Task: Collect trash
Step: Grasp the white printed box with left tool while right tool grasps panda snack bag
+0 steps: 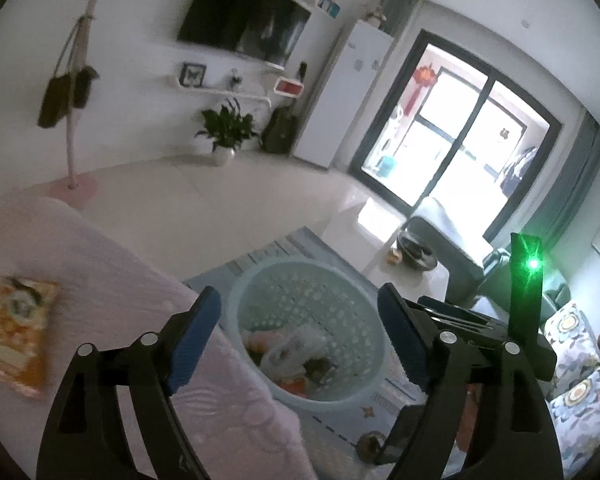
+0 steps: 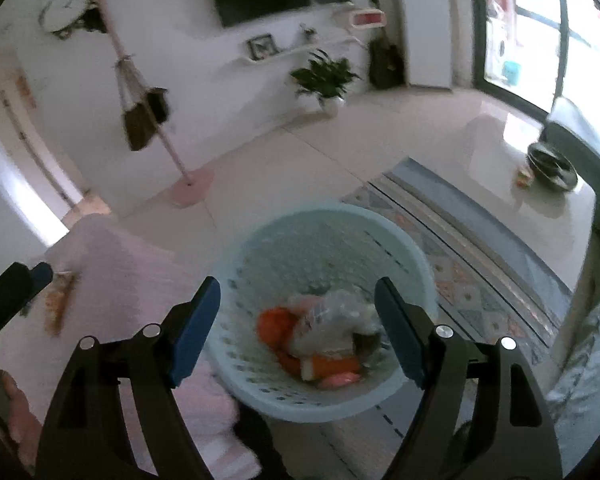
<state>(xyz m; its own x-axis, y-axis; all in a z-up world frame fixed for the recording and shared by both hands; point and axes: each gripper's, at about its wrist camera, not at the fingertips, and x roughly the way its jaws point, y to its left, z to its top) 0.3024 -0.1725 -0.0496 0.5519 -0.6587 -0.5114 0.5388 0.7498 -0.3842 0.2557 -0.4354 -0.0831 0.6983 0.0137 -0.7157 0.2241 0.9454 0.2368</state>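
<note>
I had both grippers over the light blue basket (image 2: 324, 308), which stood on the patterned rug (image 2: 472, 248) just beside the pink-covered bed (image 1: 100, 264). The right gripper (image 2: 298, 328) hung almost directly above the basket's mouth, its fingers spread wide with nothing between them; below lay the trash already collected (image 2: 324, 336), a crumpled clear wrapper on top of orange and pink packets.

The left gripper (image 1: 300, 336) was likewise spread wide and empty, looking down past the bed's edge into the same basket (image 1: 340, 292).

What I judged the next move turned on was the one piece still out: a flat orange snack packet (image 1: 20, 336) lying on the bed cover. From the left gripper's fingers it lay well off to the left, with a stretch of bedding between. In the right wrist view the same packet (image 2: 60, 304) showed as a thin sliver at the far left, just beside the left gripper's finger (image 2: 40, 276), so I took the left hand to be clearly the nearer one.

The packet was an elongated rectangle. In the left view its long axis ran roughly away from me, near parallel to the fingers' forward direction, leaning slightly. It was too blurred to say which end was the top. I reckoned I would have to swing left and close across its short width.
</note>
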